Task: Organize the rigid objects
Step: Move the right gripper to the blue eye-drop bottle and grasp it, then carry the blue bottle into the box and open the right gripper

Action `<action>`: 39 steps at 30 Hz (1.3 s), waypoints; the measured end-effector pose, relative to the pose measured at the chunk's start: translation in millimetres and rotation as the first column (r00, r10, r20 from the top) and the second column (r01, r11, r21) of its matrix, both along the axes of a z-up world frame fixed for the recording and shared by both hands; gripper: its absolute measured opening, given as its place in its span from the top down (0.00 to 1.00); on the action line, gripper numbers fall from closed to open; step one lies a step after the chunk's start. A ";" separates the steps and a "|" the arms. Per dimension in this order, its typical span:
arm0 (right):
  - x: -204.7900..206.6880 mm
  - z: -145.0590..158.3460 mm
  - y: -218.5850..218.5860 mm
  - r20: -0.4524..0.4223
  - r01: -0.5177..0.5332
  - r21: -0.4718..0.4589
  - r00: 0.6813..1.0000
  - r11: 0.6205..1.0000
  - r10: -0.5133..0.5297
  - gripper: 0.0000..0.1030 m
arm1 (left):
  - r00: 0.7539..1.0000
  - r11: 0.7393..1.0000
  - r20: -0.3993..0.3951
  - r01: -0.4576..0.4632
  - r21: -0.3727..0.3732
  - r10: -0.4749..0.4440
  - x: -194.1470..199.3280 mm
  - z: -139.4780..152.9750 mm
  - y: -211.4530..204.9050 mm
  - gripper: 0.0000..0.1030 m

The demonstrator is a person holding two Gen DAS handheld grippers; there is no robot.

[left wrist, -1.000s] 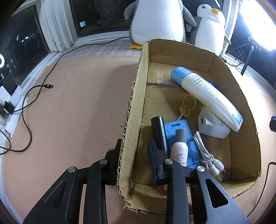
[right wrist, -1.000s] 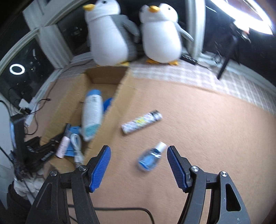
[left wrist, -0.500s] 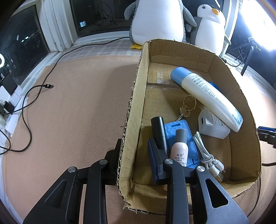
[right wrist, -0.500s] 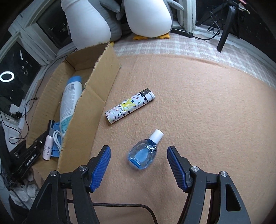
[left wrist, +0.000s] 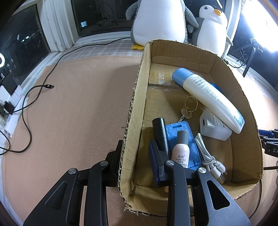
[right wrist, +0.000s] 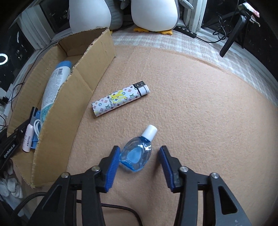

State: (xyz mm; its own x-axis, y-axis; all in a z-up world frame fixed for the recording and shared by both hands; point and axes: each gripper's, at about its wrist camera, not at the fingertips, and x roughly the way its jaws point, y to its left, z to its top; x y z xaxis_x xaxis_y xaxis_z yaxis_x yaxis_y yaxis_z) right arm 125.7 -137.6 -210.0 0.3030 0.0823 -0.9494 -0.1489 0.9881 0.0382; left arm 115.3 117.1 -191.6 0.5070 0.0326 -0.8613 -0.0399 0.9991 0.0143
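Observation:
A cardboard box (left wrist: pixel 135 107) (right wrist: pixel 57 125) holds a white bottle with a blue cap (left wrist: pixel 208 97), keys (left wrist: pixel 188 107), a white charger (left wrist: pixel 214 126), a blue case (left wrist: pixel 180 146), a small pink bottle (left wrist: pixel 180 151), a black tube (left wrist: pixel 160 133) and a white cable (left wrist: pixel 208 156). My left gripper (left wrist: pixel 137 160) is shut on the box's left wall. On the mat lie a patterned lighter (right wrist: pixel 120 100) and a small blue bottle with a white cap (right wrist: pixel 138 153). My right gripper (right wrist: pixel 139 165) is open, its fingers either side of the blue bottle.
Two plush penguins (left wrist: pixel 161 20) (right wrist: pixel 154 13) stand behind the box. A black cable (left wrist: pixel 40 90) and a power strip (left wrist: pixel 12 111) lie on the left. A black stand (right wrist: pixel 232 36) is at the back right.
My right gripper has come down and forward onto the small blue bottle, which now sits between its fingers. The left gripper and box have stayed still.

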 end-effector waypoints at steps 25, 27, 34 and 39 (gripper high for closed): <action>-10.2 44.6 -6.9 0.129 -0.015 0.046 0.992 0.999 0.009 0.71 | 1.000 1.000 0.000 -0.001 -0.001 0.001 -0.1 -0.1 0.3 0.74; -7.8 52.6 -1.4 0.146 -0.026 0.061 0.989 0.998 0.017 0.71 | 1.000 1.000 0.001 -0.001 -0.001 0.001 -0.1 -0.2 0.6 0.74; -0.9 76.4 32.3 0.202 -0.101 0.083 0.976 0.991 0.082 0.71 | 1.000 1.000 0.000 0.000 0.000 0.000 -0.1 -0.1 0.3 0.74; 4.6 84.8 57.6 0.220 -0.152 0.088 0.967 0.984 0.130 0.71 | 1.000 1.000 0.000 -0.001 -0.001 0.001 -0.1 -0.1 0.3 0.74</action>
State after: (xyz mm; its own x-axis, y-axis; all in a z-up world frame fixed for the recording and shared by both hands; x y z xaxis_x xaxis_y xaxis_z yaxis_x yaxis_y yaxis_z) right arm 130.3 -80.0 -125.2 0.4751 0.2327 -0.8486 -0.3019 0.9490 0.0912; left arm 115.2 117.4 -191.7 0.5074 0.0323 -0.8611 -0.0405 0.9991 0.0136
